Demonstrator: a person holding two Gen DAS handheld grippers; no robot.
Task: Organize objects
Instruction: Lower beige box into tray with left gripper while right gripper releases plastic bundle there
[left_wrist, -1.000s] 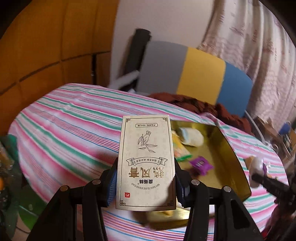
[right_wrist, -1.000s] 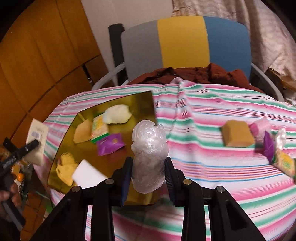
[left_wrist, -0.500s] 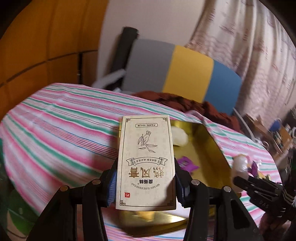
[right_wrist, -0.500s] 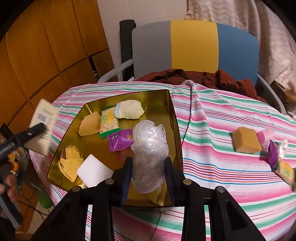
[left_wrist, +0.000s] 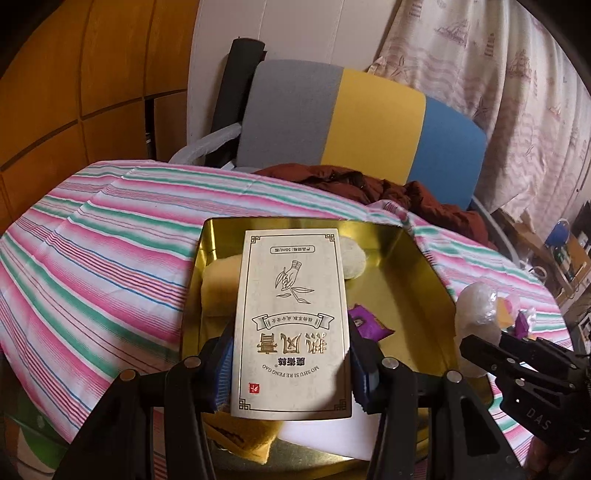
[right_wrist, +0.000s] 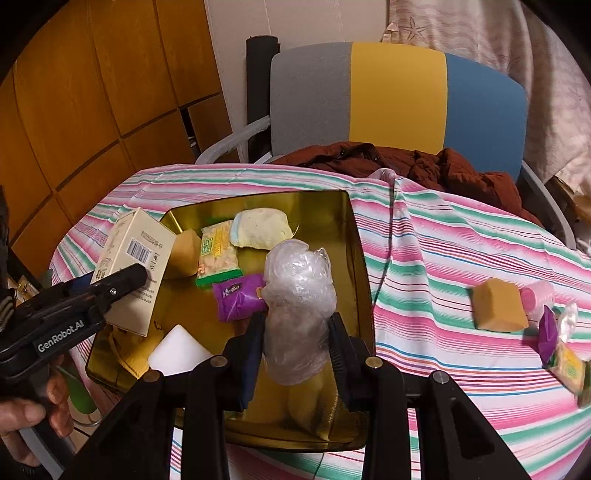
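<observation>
My left gripper (left_wrist: 290, 363) is shut on a cream cardboard box (left_wrist: 291, 321) with gold print, held above the left part of the gold tray (left_wrist: 417, 258). The same box (right_wrist: 135, 266) shows in the right wrist view, over the tray's left edge. A crumpled clear plastic bundle (right_wrist: 299, 306) sits clamped in my right gripper (right_wrist: 295, 350), above the tray's (right_wrist: 354, 258) near right part. In the tray lie a purple packet (right_wrist: 238, 297), a green-edged snack pack (right_wrist: 218, 256), a pale yellow pouch (right_wrist: 260, 233), a white block (right_wrist: 179, 350) and yellow pieces.
On the striped tablecloth (right_wrist: 461, 236) to the right lie a tan block (right_wrist: 498, 310), a pink item (right_wrist: 537, 297), a purple wrapper (right_wrist: 546, 334) and a snack pack (right_wrist: 570, 369). A chair (right_wrist: 399, 96) with a brown garment (right_wrist: 424, 166) stands behind the table. A hand (right_wrist: 26, 413) holds the left gripper.
Both grippers have moved in over the tray. The cream box went from beside the tray's left edge to above it, and the plastic bundle came closer over the tray's near right.
</observation>
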